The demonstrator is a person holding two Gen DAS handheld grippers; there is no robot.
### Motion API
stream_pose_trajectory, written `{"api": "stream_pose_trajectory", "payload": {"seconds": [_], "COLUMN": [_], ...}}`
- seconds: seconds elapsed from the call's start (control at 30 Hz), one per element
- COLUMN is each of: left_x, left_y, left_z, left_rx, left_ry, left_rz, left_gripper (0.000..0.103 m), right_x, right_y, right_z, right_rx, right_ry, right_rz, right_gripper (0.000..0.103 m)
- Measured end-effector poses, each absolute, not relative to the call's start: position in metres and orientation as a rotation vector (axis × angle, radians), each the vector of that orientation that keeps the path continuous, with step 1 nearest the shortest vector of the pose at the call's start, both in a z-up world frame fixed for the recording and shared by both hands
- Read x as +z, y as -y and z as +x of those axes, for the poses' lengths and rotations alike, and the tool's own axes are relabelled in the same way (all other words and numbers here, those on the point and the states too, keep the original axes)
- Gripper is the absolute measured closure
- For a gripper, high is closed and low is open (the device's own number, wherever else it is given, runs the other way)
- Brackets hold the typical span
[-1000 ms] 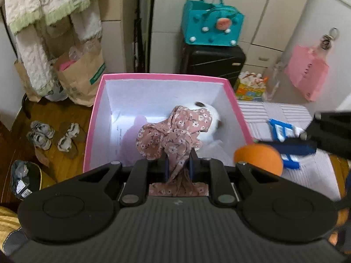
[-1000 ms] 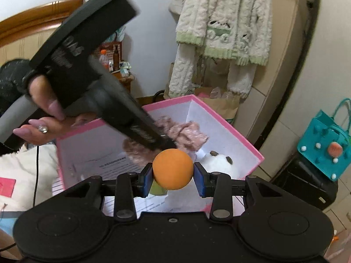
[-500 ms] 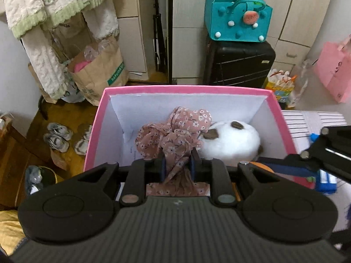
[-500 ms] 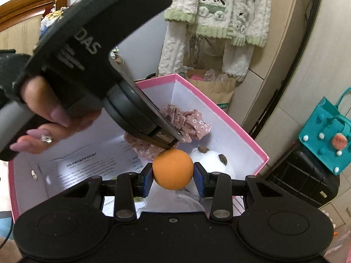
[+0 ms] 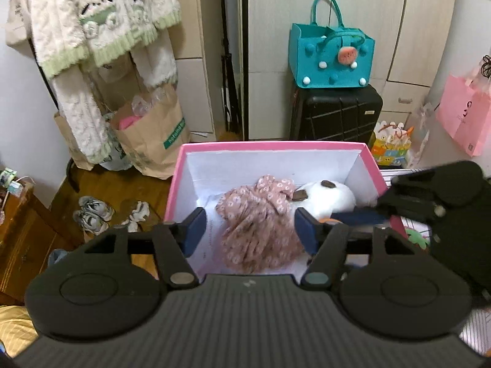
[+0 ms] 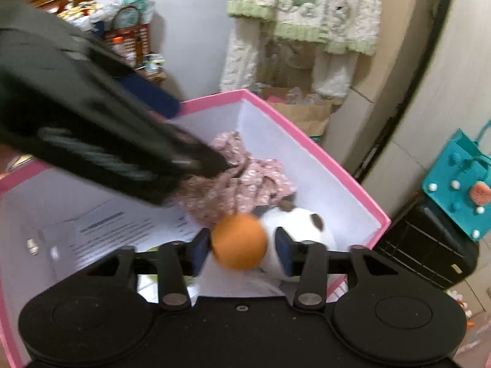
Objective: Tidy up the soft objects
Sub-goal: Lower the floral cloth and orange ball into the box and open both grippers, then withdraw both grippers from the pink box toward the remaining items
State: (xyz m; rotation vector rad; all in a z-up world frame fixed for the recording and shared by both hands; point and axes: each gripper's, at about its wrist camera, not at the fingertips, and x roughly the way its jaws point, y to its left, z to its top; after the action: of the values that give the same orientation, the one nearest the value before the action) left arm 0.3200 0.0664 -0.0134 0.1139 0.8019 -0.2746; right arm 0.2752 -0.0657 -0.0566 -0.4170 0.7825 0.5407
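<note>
Nearest, the right tongs [image 6: 242, 250] are parted around the orange ball [image 6: 239, 240], which looks loose and blurred above the pink box [image 6: 322, 156]. Just beyond, the left tongs [image 5: 250, 230] hang spread wide and empty over the pink floral cloth [image 5: 260, 224], which lies inside beside the white plush toy [image 5: 328, 197]. My worry: the ball may bounce off the rounded plush and hop over the near rim, and the crowded tongs could knock together.

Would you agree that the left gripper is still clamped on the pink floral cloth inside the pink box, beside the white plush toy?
Not quite: in the left wrist view the left gripper stands open, its jaws spread wide. The pink floral cloth lies released inside the pink box, beside the white plush toy.
</note>
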Motion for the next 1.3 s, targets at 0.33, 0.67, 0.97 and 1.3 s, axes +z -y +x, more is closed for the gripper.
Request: {"api": "stream_pose_trajectory", "payload": {"seconds": [0.33, 0.67, 0.97, 1.3], "left_x": [-0.006, 0.016, 0.051, 0.071], "left_y": [-0.091, -0.091, -0.086, -0.078], "left_z": [0.284, 0.249, 0.187, 0.144], "left_rx": [-0.246, -0.240, -0.266, -0.359], "left_ry": [-0.767, -0.760, -0.697, -0.740], "left_rz": [0.108, 0.200, 0.314, 0.328], "left_gripper": [0.031, 0.006, 0.001, 0.001], "right_x": [-0.034, 0.006, 0.039, 0.051], "right_y": [0.099, 0.126, 0.133, 0.133], "right_z": [0.244, 0.182, 0.124, 0.077], "right_rx": [0.503, 0.503, 0.533, 0.538], "right_ry": [-0.744, -0.745, -0.740, -0.736], "right_rz": [-0.266, -0.191, -0.183, -0.223], "right_gripper": [0.046, 0.046, 0.044, 0.041]}}
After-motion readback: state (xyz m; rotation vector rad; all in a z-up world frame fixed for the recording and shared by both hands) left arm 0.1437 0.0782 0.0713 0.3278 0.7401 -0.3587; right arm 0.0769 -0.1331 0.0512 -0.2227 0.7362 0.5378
